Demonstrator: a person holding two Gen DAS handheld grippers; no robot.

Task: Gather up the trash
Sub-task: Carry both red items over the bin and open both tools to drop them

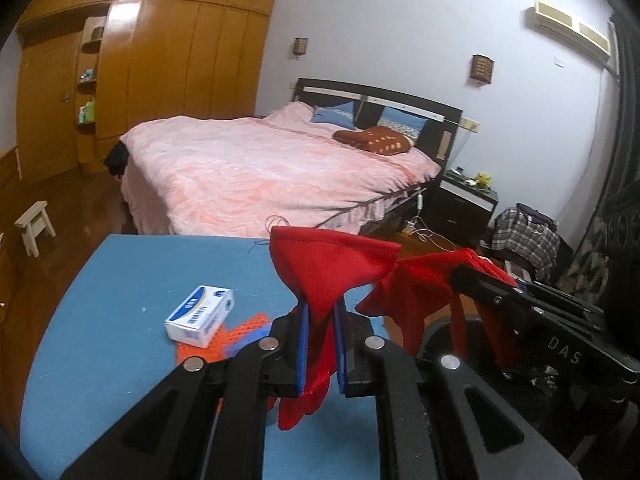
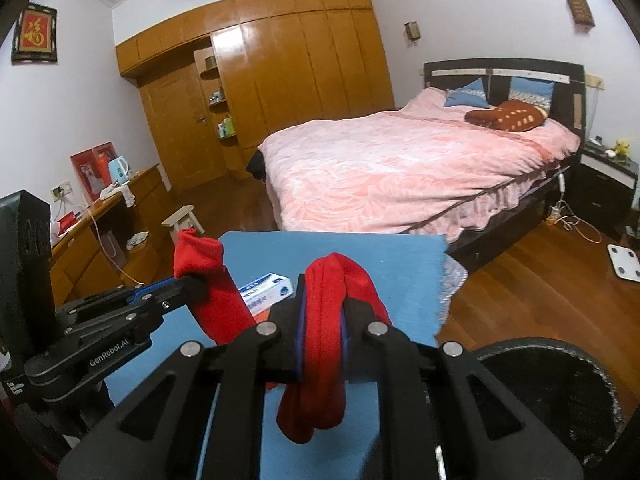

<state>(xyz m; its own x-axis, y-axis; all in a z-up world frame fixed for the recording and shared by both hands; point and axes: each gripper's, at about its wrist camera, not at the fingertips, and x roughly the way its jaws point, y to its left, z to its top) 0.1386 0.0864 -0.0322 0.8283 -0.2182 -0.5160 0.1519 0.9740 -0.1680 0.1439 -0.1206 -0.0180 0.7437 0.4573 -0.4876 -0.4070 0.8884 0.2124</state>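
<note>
Both grippers hold one red cloth (image 1: 332, 268) raised above the blue tabletop (image 1: 120, 272). The left gripper (image 1: 320, 344) is clamped on one bunched end, which fans out above its blue pads while a tail hangs below; the right gripper (image 2: 322, 344) is clamped on the other end, folded into a thick roll between its pads. In the left view the right gripper (image 1: 460, 276) enters from the right, with the cloth sagging between the two. A white box (image 1: 200, 316) lies near the middle of the tabletop, resting partly on an orange mesh item (image 1: 224, 340); both sit beneath and beyond the cloth, apart from it. A dark round rim (image 2: 560, 360), probably a bin, shows just off the tabletop's right edge in the right view. Judged step: the cloth is picked up and in carry. The next move calls for bringing both ends over the bin opening together, then parting both grippers so no tail catches on a pad. The box and mesh remain to be collected.
</note>
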